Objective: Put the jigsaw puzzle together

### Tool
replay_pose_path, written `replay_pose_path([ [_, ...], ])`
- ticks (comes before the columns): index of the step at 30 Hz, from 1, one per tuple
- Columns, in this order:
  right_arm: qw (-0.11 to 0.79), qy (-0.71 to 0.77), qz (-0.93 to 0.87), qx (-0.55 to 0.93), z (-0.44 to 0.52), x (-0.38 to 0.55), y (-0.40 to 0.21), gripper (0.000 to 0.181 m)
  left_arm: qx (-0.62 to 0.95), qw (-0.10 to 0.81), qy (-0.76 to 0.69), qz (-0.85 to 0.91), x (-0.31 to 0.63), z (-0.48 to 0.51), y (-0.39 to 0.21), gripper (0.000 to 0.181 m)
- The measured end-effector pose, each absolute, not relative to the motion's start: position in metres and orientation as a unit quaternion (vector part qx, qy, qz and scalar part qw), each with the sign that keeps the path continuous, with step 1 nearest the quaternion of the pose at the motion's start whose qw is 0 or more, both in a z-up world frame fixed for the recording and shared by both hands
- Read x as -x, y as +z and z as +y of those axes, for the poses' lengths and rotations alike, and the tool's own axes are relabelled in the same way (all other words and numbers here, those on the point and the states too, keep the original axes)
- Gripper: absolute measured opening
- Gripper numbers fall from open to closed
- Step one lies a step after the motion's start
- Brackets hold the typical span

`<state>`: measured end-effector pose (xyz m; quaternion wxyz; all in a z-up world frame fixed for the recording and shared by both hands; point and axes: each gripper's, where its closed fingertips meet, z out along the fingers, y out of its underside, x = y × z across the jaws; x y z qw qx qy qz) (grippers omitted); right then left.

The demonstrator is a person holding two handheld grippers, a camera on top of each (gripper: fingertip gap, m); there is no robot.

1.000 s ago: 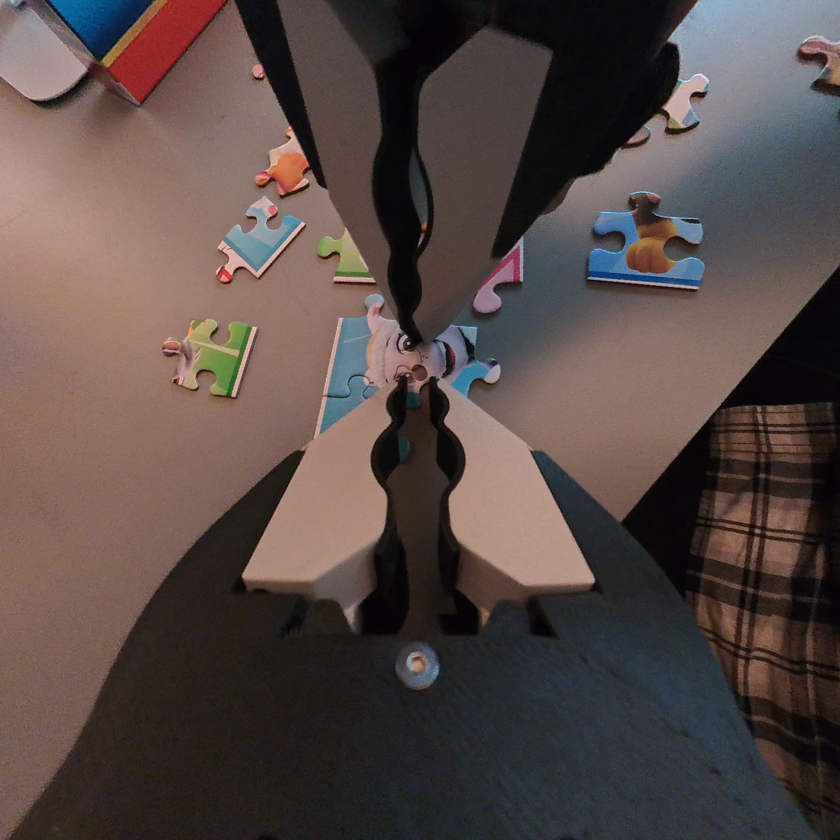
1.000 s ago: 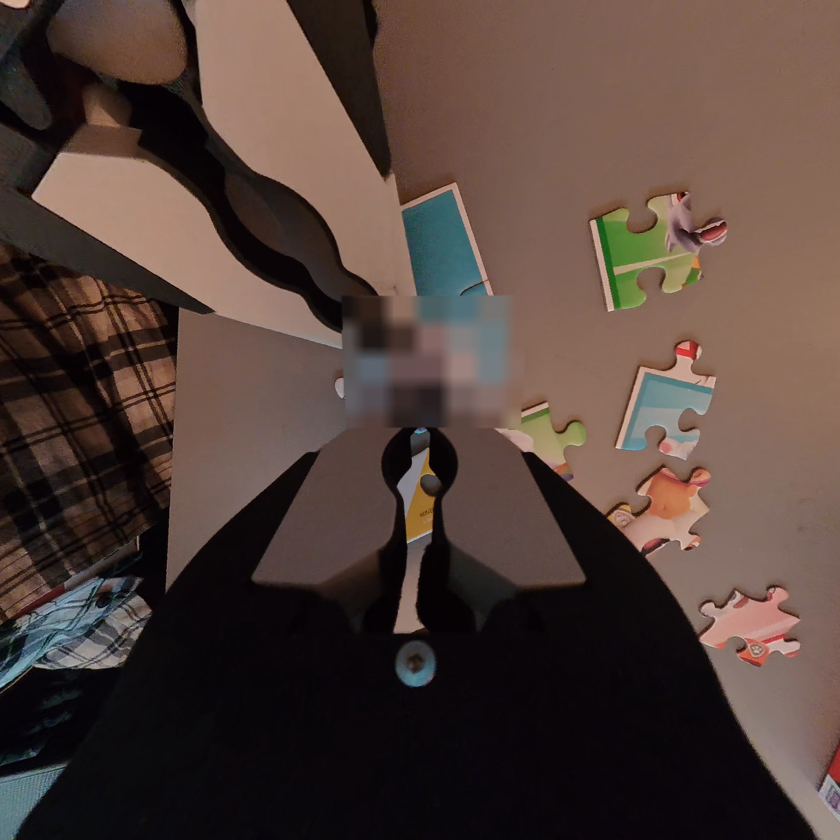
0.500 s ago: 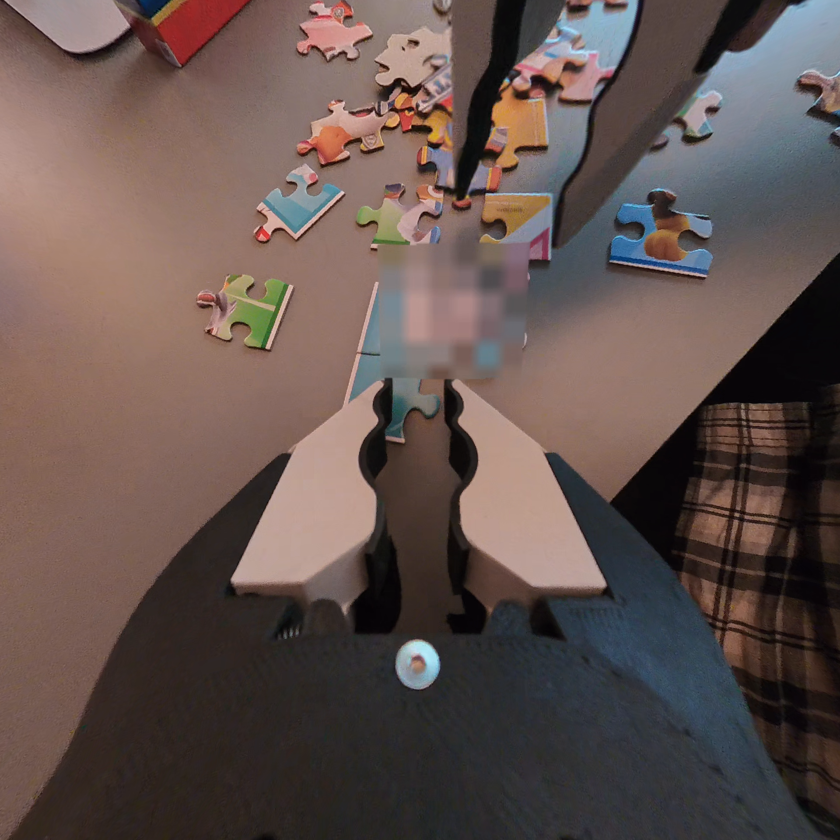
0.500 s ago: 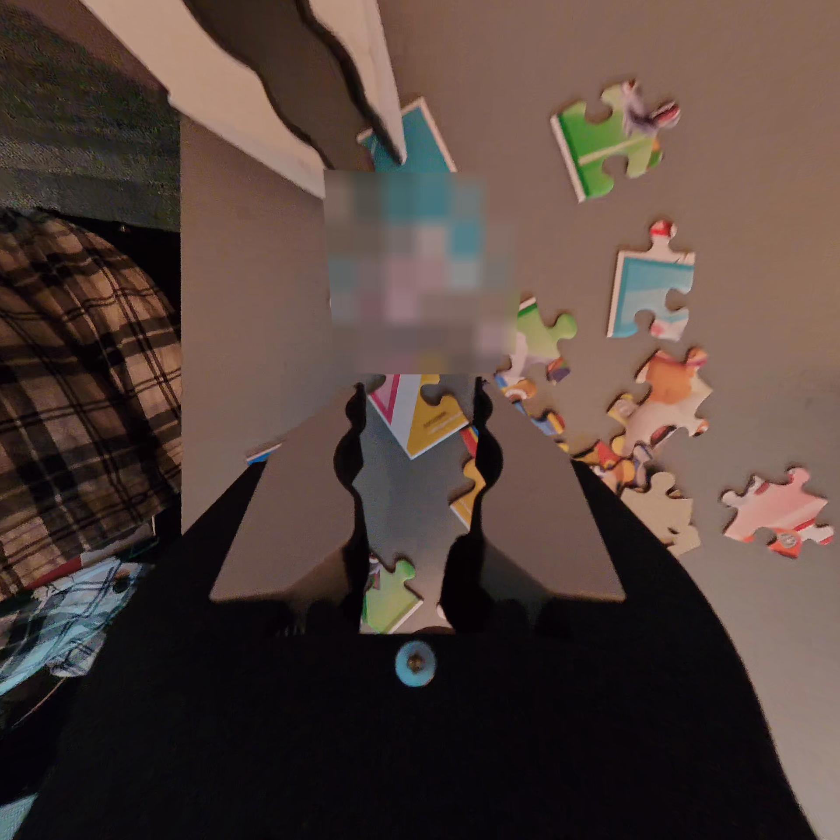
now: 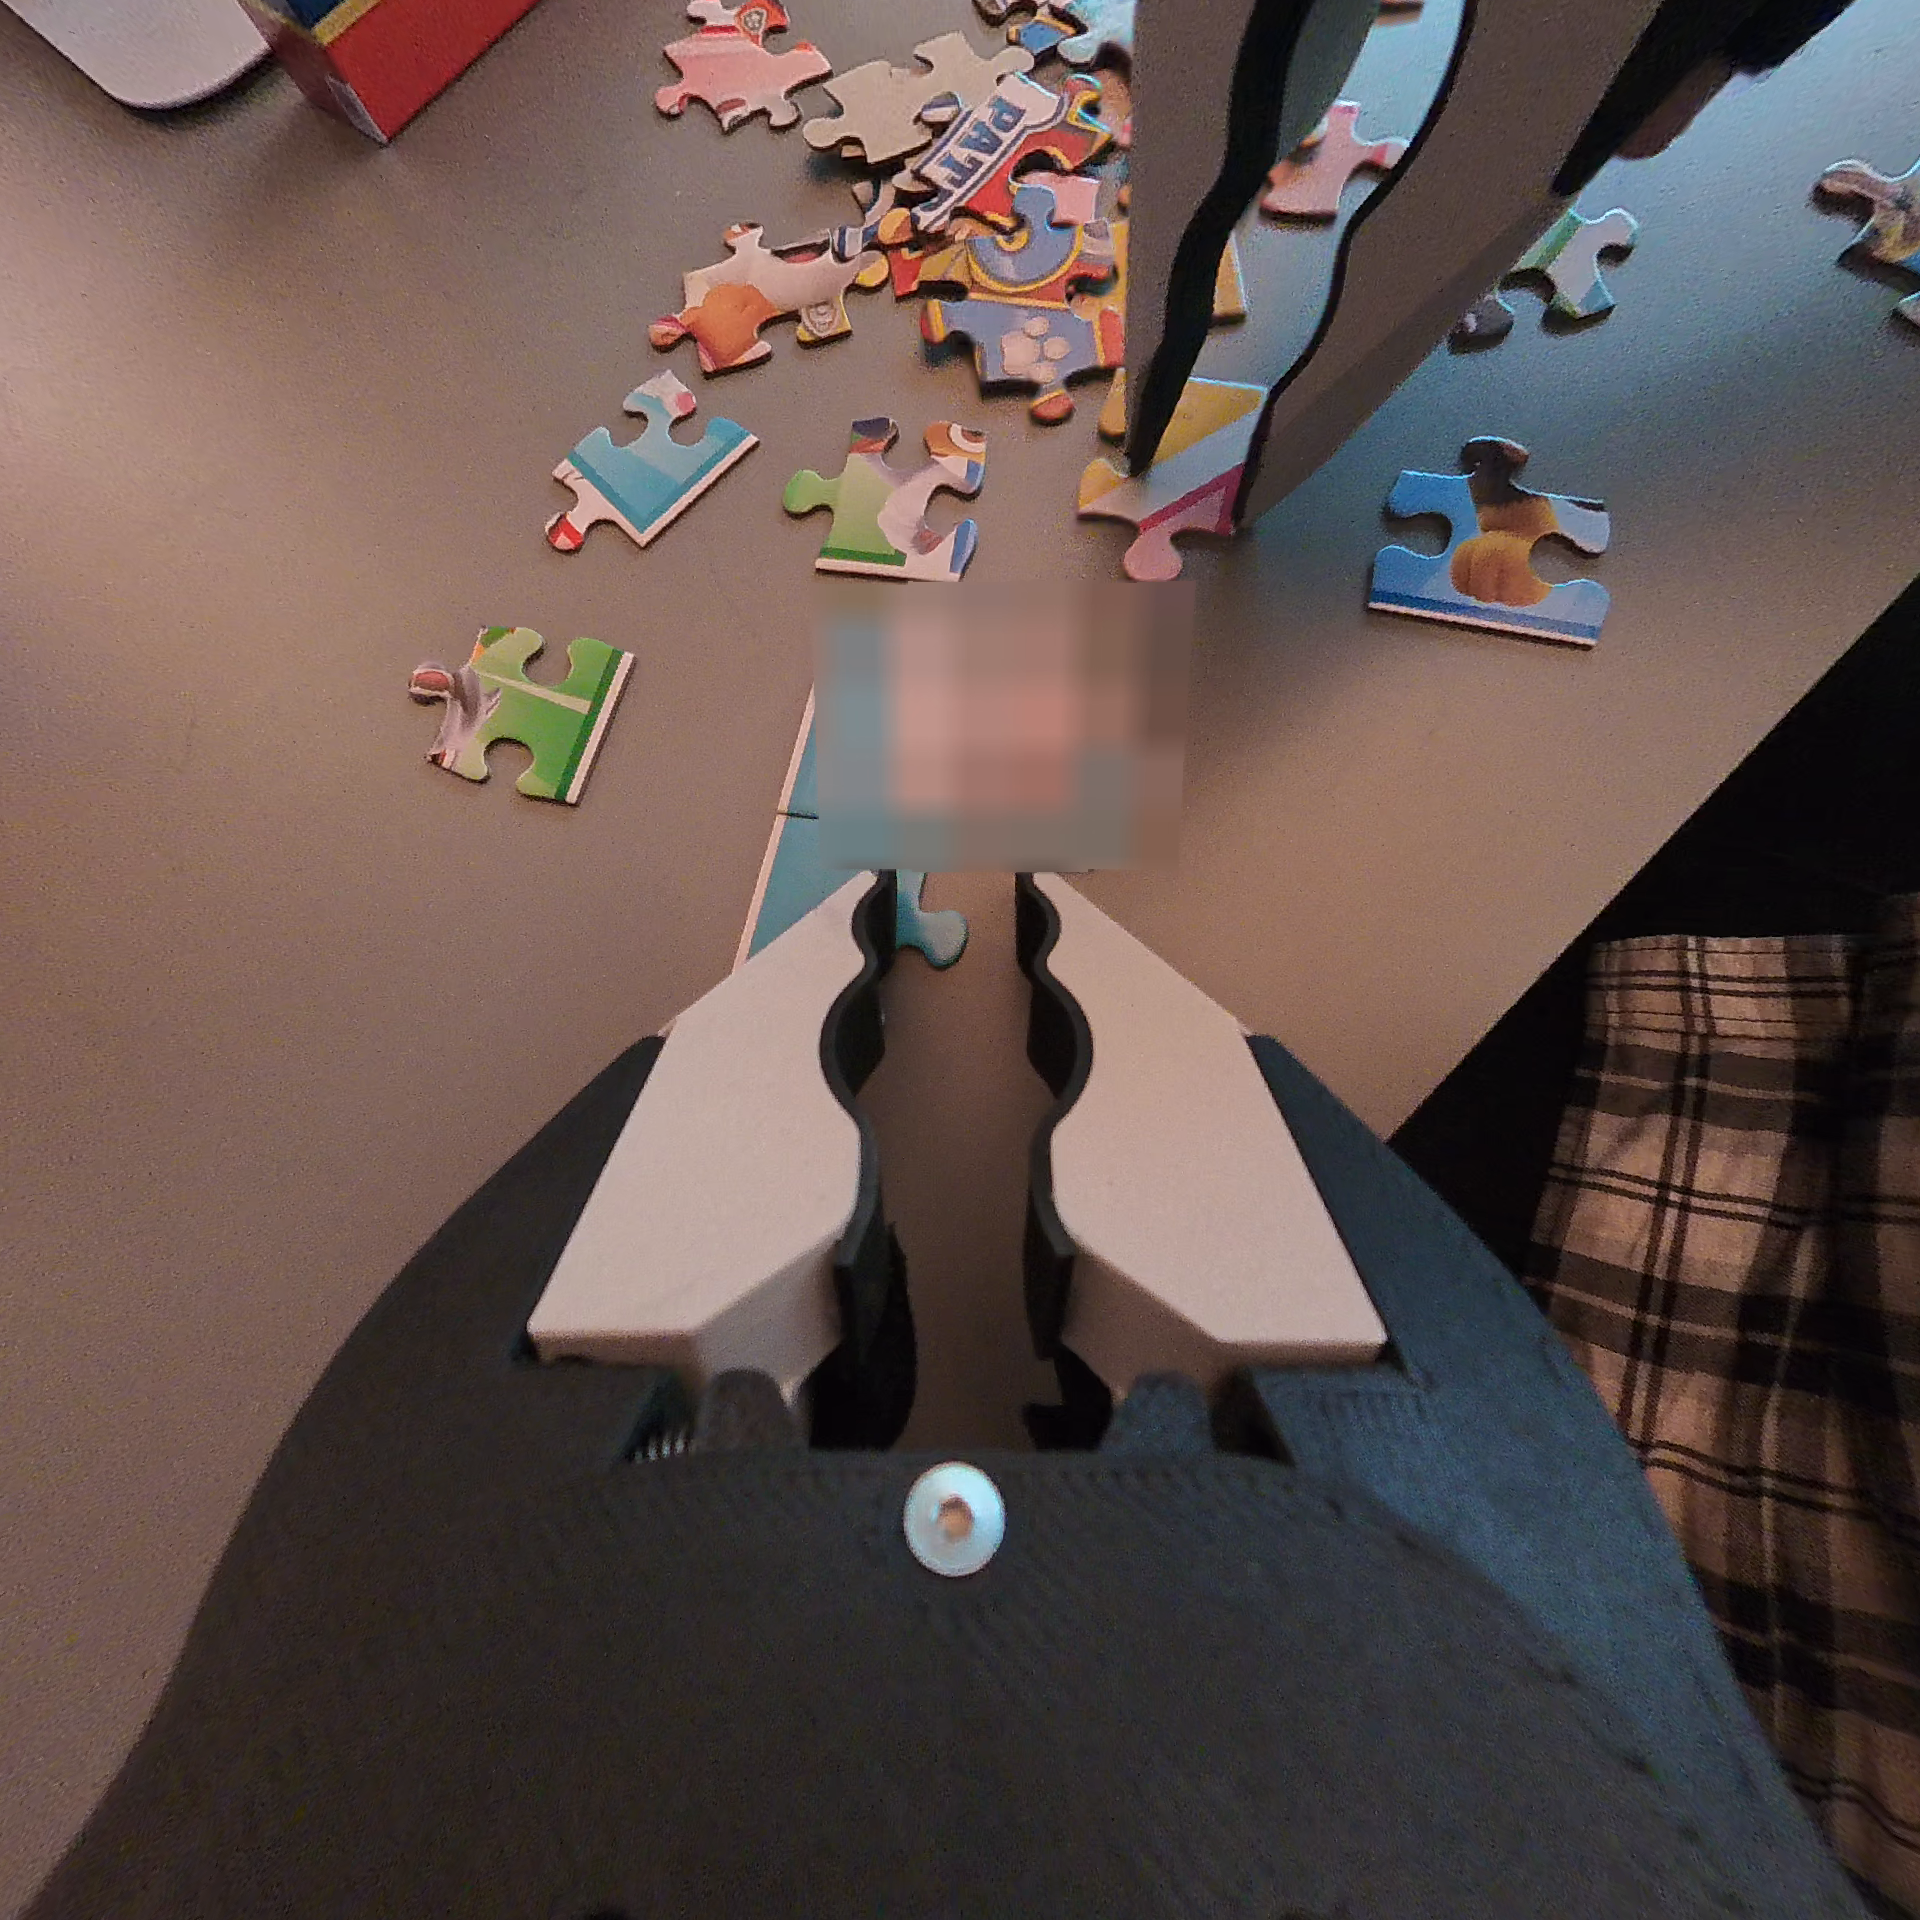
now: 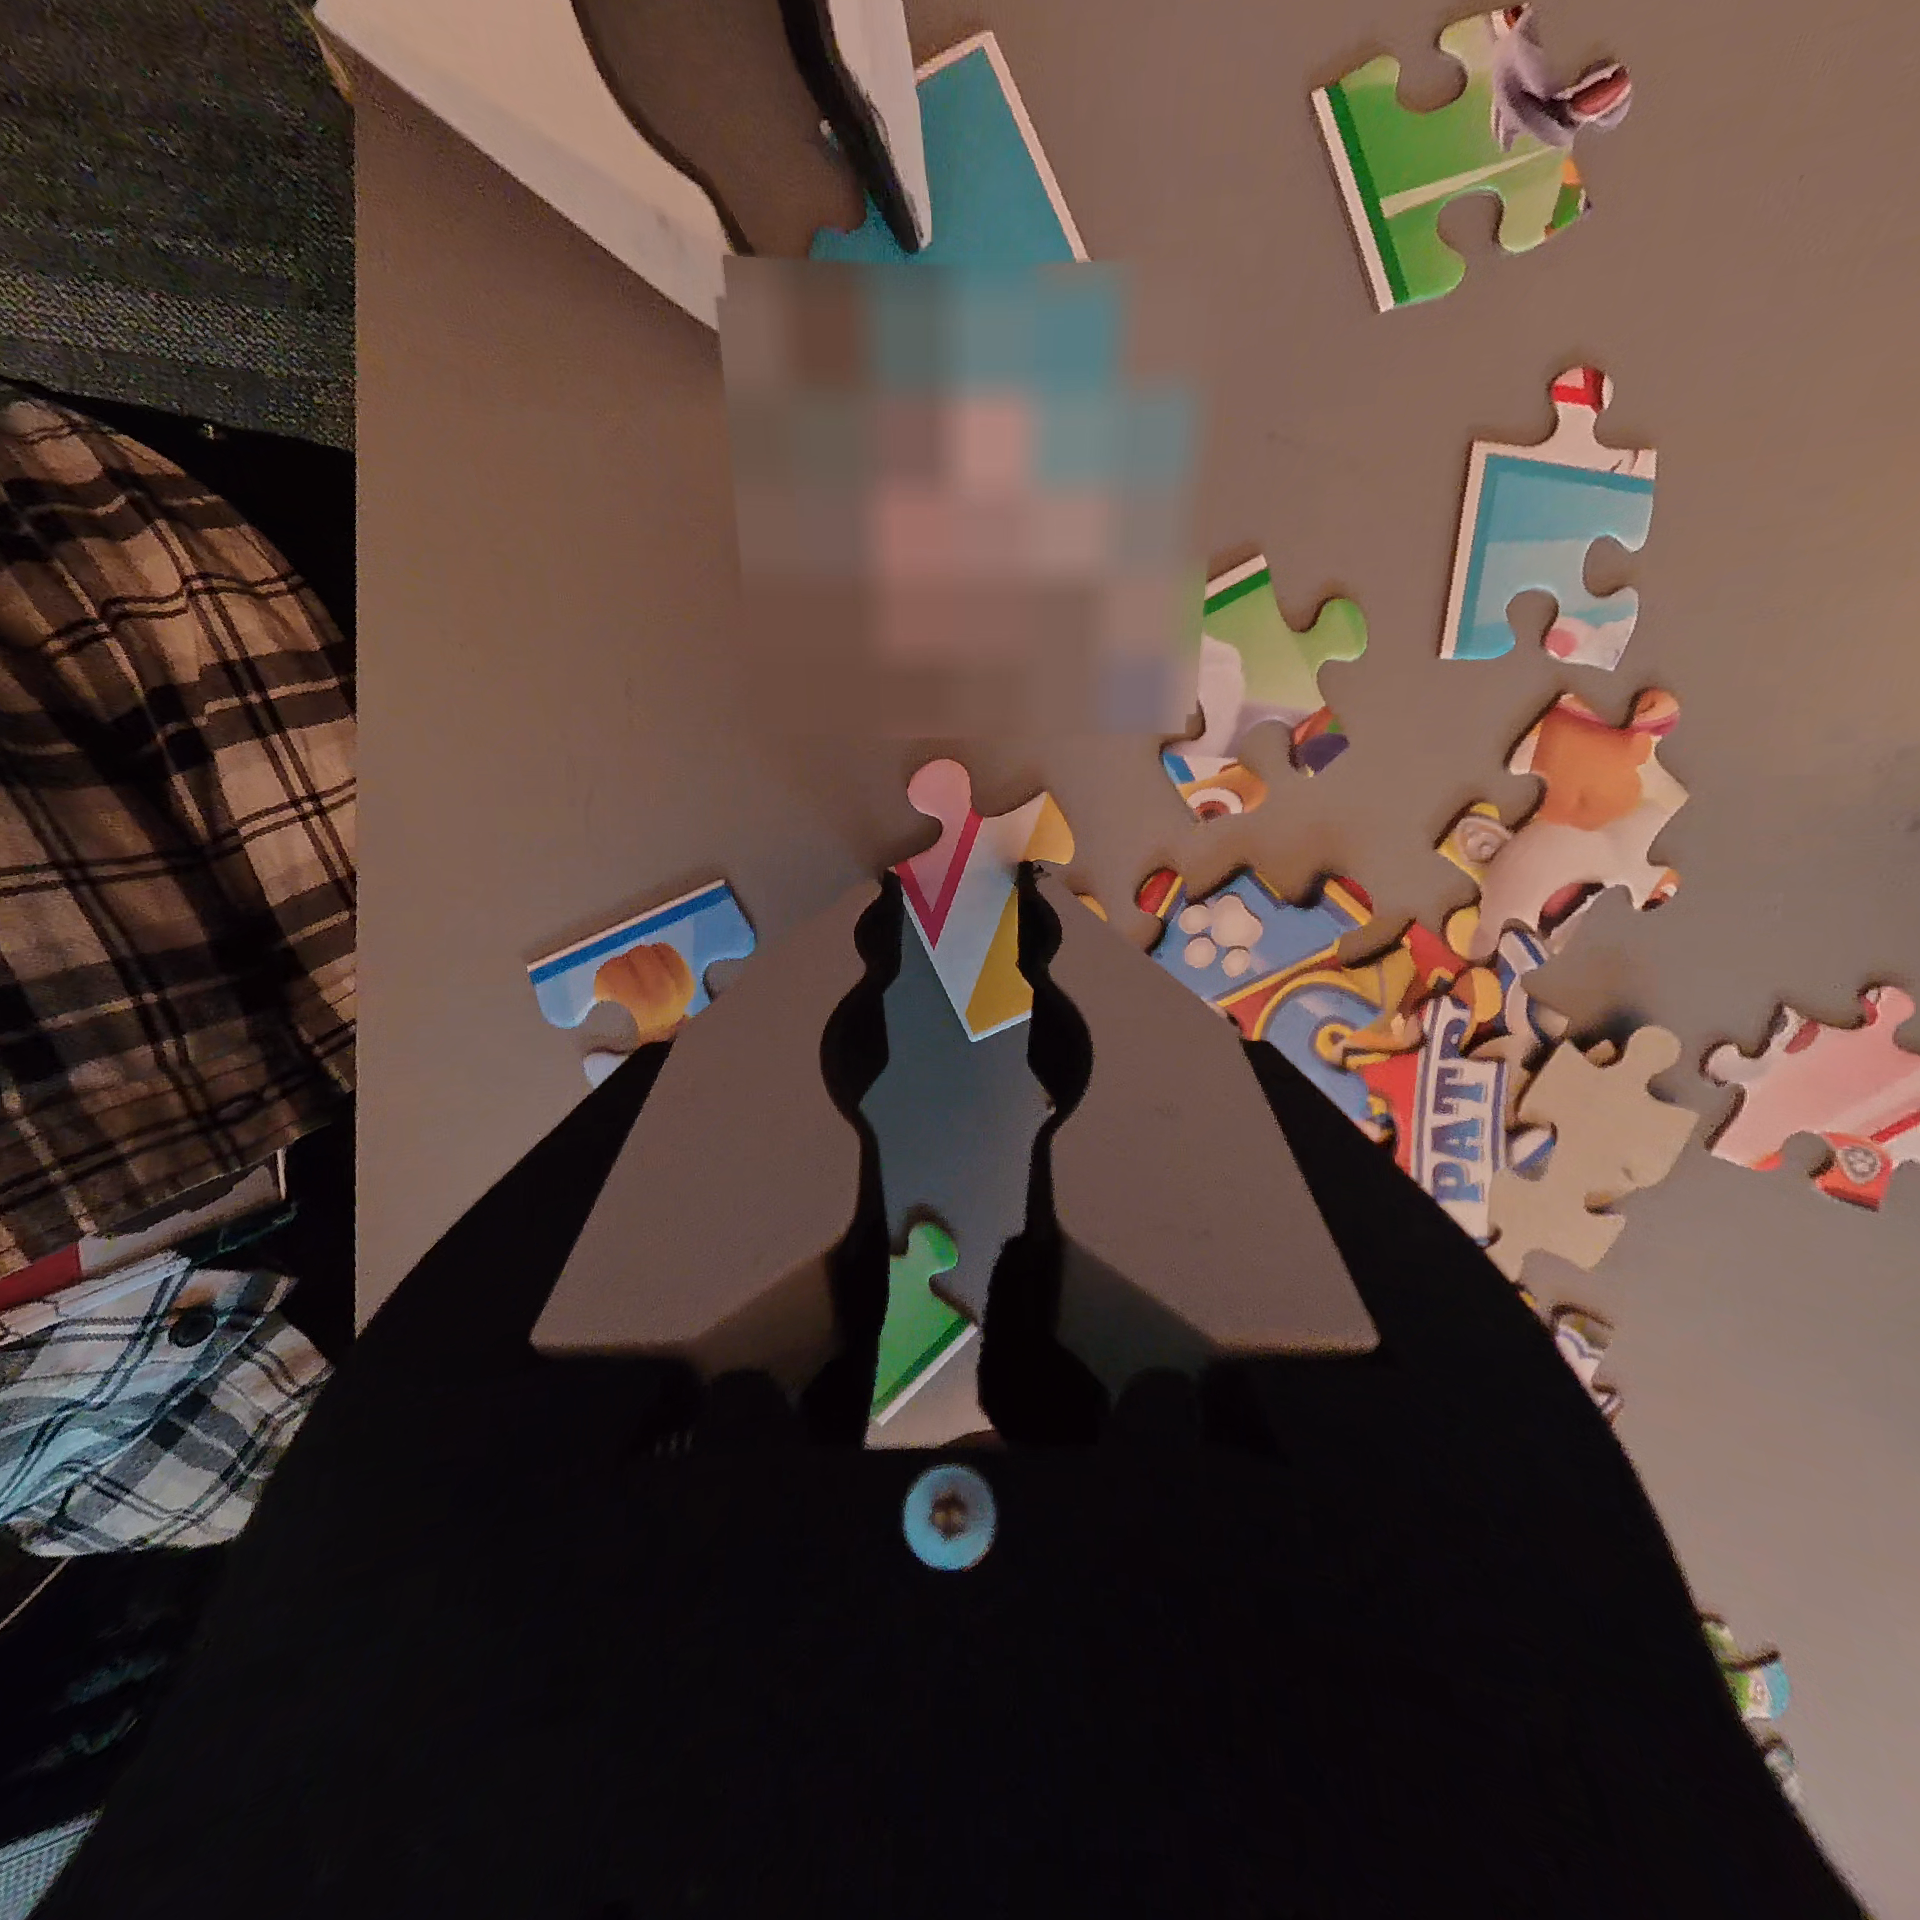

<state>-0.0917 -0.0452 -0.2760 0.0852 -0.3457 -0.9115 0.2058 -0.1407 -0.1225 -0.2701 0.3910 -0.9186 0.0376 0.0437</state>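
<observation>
Grey table [image 5: 260, 935], joined teal pieces [image 6: 977, 177] near its front edge beneath parted, empty left gripper [image 5: 954, 883], right gripper [image 6: 961, 883] fingers apart astride striped corner piece [image 6: 982, 935], red box [image 5: 405, 62] only in left wrist view, bare tabletop leftward

My left gripper [image 5: 954, 894] had pale grey wedge fingers [image 5: 727, 1164] with wavy black pads, set in a dark ribbed printed body with one silver screw [image 5: 954, 1519]; my right gripper [image 6: 956, 883] looked the same, its screw [image 6: 948, 1515] bluish
</observation>
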Motion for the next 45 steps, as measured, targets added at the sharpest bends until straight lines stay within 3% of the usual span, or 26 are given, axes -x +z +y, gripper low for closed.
replay_pose_path([
  [14, 0.098, 0.184, -0.899, 0.385, -0.006, 0.061, -0.275, 0.020, 0.910, 0.412, 0.046, 0.001, 0.155, -0.130, -0.266, 0.022],
  [26, 0.094, 0.271, -0.850, 0.442, 0.007, 0.050, -0.255, 0.020, 0.906, 0.421, 0.050, -0.012, 0.164, -0.152, -0.260, 0.024],
  [37, 0.114, 0.201, -0.829, 0.510, 0.064, 0.026, -0.263, 0.020, 0.911, 0.409, 0.048, 0.005, 0.165, -0.137, -0.270, 0.024],
  [45, 0.098, 0.222, -0.819, 0.520, 0.065, 0.021, -0.264, 0.036, 0.912, 0.406, 0.061, -0.012, 0.178, -0.137, -0.267, 0.023],
])
